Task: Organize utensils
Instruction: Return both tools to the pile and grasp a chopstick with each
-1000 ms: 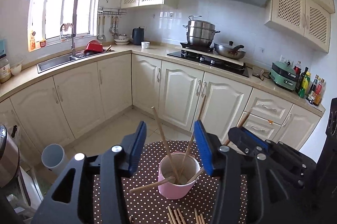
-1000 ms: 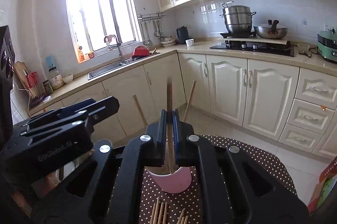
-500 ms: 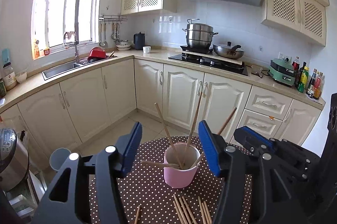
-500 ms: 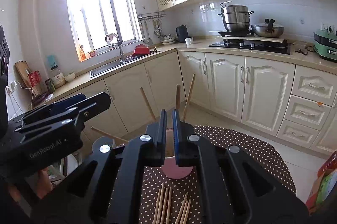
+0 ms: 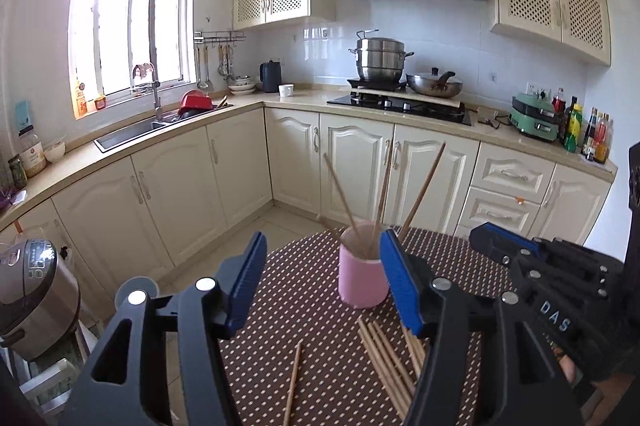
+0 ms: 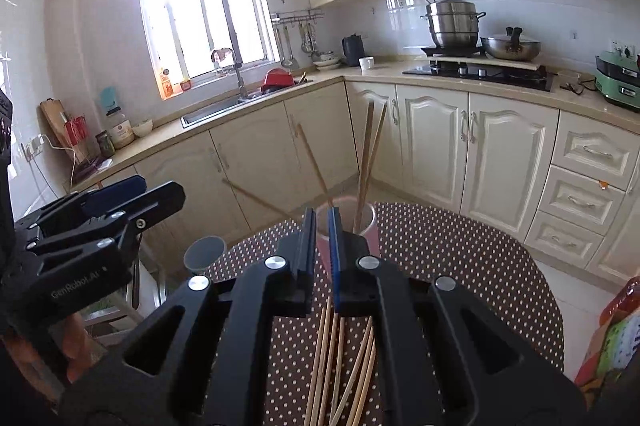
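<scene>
Your round counter (image 5: 320,290) with its dotted brown cloth now shows more of its near side in both wrist views, because both tools have drawn back from the pink cup (image 5: 362,276) over the last second. Your left tool (image 5: 322,284) has just been opening and stands released, nothing between its blue pads, the cup beyond it. Your right tool (image 6: 322,246) was clenched on a chopstick above the cup a second ago; its jaws have just parted a crack and are empty, that stick now standing in the cup with the others (image 6: 366,154). I judge one delivery done, and the loose chopsticks (image 5: 384,358) lying just before the cup remain to collect
</scene>
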{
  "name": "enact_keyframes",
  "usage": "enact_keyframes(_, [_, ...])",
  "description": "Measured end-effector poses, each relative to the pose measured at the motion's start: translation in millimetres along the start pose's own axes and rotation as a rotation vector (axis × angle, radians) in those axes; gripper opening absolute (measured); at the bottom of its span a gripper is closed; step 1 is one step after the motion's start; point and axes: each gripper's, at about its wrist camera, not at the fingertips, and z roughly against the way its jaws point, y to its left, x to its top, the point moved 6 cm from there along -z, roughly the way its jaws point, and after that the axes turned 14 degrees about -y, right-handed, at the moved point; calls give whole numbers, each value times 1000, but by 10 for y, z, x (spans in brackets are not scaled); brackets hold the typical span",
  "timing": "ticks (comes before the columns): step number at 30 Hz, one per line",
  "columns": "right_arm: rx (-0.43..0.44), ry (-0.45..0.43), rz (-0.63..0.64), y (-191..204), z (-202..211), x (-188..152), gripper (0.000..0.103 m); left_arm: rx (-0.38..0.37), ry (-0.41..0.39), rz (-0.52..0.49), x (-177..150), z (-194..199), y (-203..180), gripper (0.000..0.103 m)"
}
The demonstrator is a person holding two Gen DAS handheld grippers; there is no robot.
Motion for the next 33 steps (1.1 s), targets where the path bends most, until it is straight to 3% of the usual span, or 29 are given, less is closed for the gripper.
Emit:
enact_keyframes(5, [-16, 54, -11, -47, 15, -312, 46, 13, 88, -13, -423, 3, 213, 59])
enact_keyframes(11, [-47, 169, -15, -179, -88, -779, 46, 2, 311, -7, -1159, -269, 440, 59])
enact_keyframes(16, [-76, 284, -32, -319, -213, -1129, 46, 6, 453, -9, -1621, -481, 526, 59])
enact_keyframes(20, [-96, 389, -60, -475, -343, -1390, 45, 3, 504, -4, -1819, -578, 549, 59])
enact_keyframes(24, [-96, 479, -64, -549, -462, -1605, 35, -2, 543, -2, -1949, -674, 539, 58])
enact_keyframes(25, [-102, 493, -59, -564, -483, -1642, 34, 0, 552, 1, -1978, -695, 545, 56])
enact_keyframes(26, [-107, 504, -55, -582, -504, -1675, 34, -1, 563, 4, -2008, -715, 556, 45])
enact_keyframes(28, [-111, 517, -54, -608, -529, -1721, 34, -2, 585, 14, -2058, -785, 579, 36])
enact_keyframes(33, [-115, 541, -53, -651, -637, -1778, 32, -9, 597, 32, -2099, -894, 603, 28])
